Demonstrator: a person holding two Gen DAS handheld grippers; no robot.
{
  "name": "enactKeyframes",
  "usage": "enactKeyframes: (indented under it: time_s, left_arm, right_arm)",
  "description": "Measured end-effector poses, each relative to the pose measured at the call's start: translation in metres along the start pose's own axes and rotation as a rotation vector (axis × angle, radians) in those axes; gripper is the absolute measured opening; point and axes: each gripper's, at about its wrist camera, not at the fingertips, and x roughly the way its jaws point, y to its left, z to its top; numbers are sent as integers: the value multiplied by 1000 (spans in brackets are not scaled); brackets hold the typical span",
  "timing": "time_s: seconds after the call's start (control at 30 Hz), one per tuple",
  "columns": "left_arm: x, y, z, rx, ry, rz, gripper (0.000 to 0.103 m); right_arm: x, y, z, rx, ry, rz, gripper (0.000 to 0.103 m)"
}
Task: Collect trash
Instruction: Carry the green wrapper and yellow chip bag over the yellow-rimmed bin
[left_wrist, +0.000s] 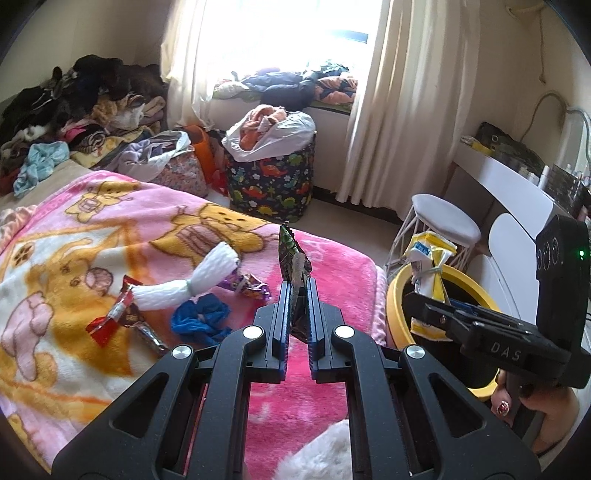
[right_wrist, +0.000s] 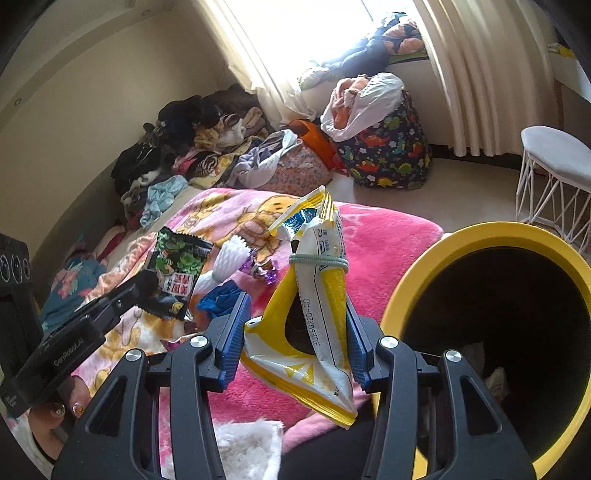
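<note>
Left gripper (left_wrist: 298, 295) clenched on green wrapper (left_wrist: 291, 254); right gripper (right_wrist: 295, 325) grasping crinkled yellow pouch (right_wrist: 317, 295) beside round yellow bin (right_wrist: 461, 240); fleecy pink blanket (left_wrist: 332, 266) below.

Left gripper (left_wrist: 298, 295) centre frame, clamped on dark green wrapper (left_wrist: 291, 254), pink blanket (left_wrist: 332, 273) below w/ scattered wrappers, yellow bin (left_wrist: 393, 306) right, right gripper (left_wrist: 424, 306) pinching yellow-white packet (left_wrist: 430, 254).
</note>
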Motion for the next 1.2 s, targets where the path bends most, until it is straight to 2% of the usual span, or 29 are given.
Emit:
enactKeyframes:
  time_s: [1.2]
  left_arm:
    - [21,-77,-10,127,31,-118,4]
  right_arm:
    - [-41,-73,7,143,-96,-107,46]
